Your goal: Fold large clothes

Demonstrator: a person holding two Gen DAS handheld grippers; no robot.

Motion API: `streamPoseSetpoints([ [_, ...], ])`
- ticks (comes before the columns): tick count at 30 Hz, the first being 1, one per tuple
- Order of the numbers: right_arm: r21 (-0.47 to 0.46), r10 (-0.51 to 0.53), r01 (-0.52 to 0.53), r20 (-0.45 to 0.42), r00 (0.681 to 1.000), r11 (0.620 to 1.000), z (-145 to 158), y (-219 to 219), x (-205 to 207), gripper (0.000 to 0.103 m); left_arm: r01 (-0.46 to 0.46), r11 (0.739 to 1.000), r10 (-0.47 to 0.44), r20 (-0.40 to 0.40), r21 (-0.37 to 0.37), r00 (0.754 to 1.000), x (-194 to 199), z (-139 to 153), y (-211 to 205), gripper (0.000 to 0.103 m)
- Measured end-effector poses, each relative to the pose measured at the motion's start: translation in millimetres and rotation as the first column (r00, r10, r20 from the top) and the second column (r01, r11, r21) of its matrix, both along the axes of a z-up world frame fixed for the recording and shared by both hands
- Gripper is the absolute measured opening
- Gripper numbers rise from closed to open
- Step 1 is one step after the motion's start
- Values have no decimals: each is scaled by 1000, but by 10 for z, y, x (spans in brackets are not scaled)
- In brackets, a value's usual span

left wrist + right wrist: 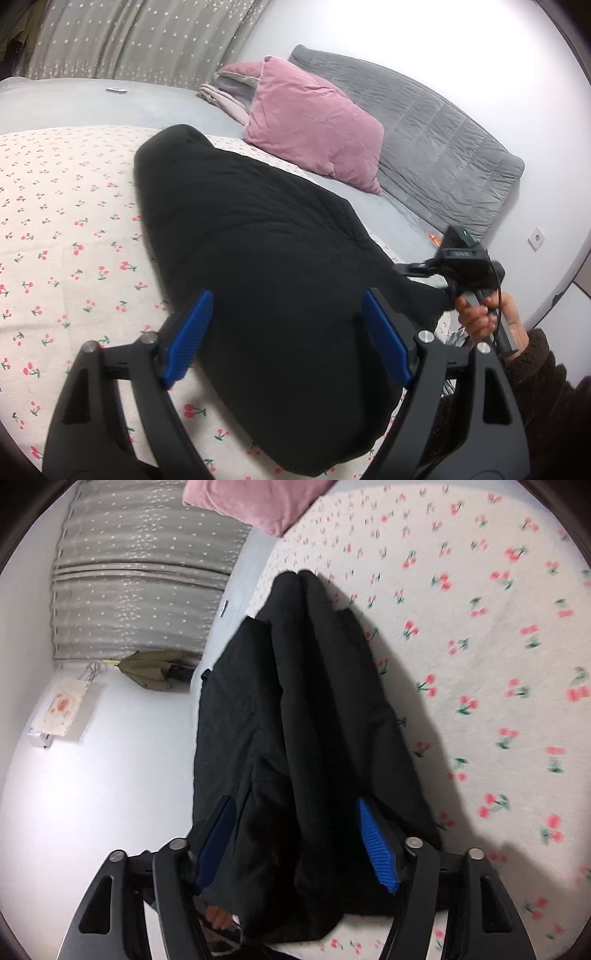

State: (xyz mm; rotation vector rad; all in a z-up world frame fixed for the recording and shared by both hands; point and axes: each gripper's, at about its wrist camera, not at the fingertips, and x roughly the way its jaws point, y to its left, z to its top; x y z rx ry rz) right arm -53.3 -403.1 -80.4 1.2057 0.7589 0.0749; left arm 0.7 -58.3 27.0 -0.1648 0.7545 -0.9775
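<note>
A large black garment (266,258) lies folded lengthwise on a cherry-print sheet (66,229). My left gripper (286,332) is open, its blue pads (190,339) spread wide above the garment's near end, holding nothing. My right gripper (295,845) is also open, with its pads (376,845) either side of a thick bunch of the black garment (295,709), which lies between them; they do not pinch it. The right gripper also shows in the left wrist view (461,266), held by a hand at the garment's right edge.
A pink pillow (314,122) and a grey quilted blanket (436,147) lie at the bed's far side. A small white remote (116,89) rests on the grey sheet. Starred curtains (129,37) hang behind. A white wall is on the right.
</note>
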Motion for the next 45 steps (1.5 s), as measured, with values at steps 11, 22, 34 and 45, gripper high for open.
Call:
streamPoseSetpoints([
  [11, -460, -141, 84, -92, 986, 884, 584, -181, -17, 22, 38, 993, -51, 117, 111, 992, -214, -43, -266, 84],
  [22, -330, 71, -67, -1, 997, 941, 802, 22, 302, 62, -9, 995, 4, 55, 96, 998, -113, -43, -167, 89],
  [34, -190, 163, -130, 169, 972, 973, 867, 264, 393, 22, -28, 997, 26, 25, 68, 999, -12, -55, -121, 90],
  [45, -287, 6, 3, 31, 999, 958, 331, 213, -296, 35, -31, 992, 34, -17, 126, 999, -75, -73, -148, 92],
])
